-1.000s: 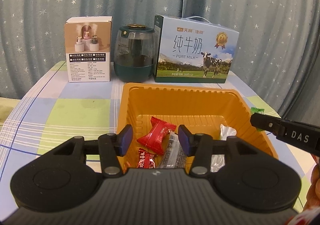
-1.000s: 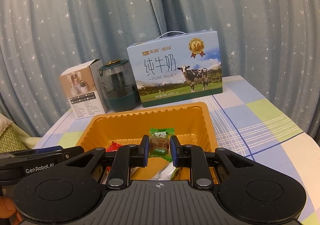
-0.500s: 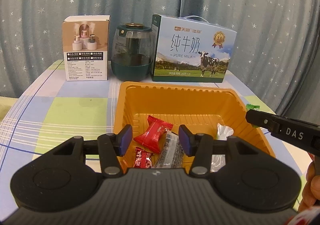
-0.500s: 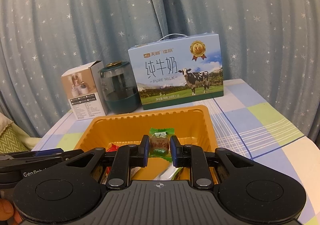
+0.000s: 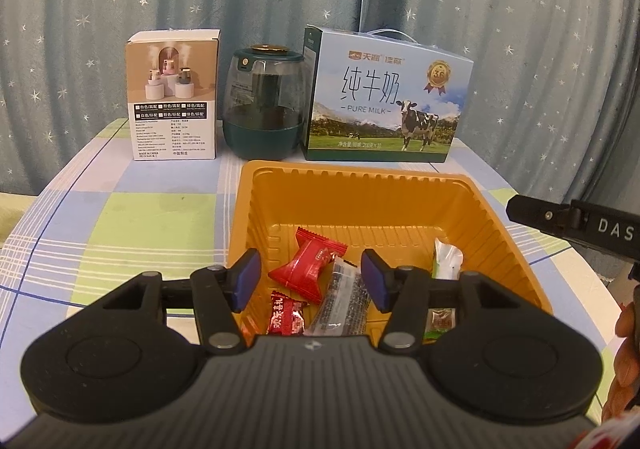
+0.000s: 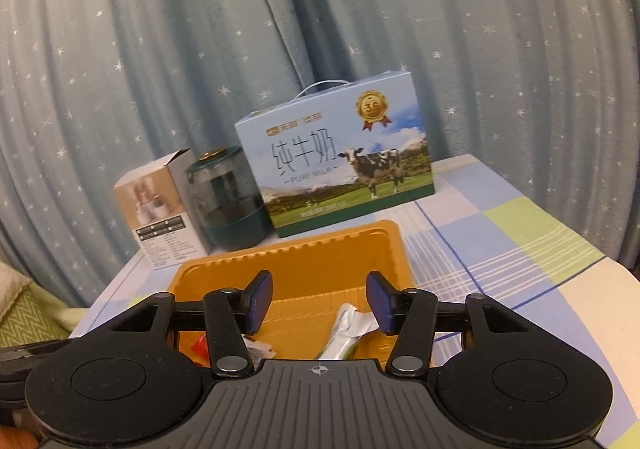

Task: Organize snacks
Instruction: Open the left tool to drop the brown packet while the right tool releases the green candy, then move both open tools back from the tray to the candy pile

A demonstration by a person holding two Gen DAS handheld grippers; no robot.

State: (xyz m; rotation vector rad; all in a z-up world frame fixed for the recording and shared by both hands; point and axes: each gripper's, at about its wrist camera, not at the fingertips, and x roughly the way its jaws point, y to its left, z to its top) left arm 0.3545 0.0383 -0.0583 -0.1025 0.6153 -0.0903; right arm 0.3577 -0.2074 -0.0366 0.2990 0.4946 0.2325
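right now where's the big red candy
Left wrist view: red candy lies in the orange tray, left of centre, beside a clear wrapped bar.

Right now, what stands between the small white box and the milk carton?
In the left wrist view, a dark green jar with a clear body stands between the small white box and the milk carton.

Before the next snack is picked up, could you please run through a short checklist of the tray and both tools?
1. Right tool empty: ok, jaws opening, nothing between them.
2. Left tool empty: ok, jaws opening, nothing gripped.
3. Green-and-white packet inside orange tray: ok, at its right wall.
4. Red candy inside tray: ok.
5. Tray flat on table: ok.
6. Snacks left outside the tray: cannot tell.
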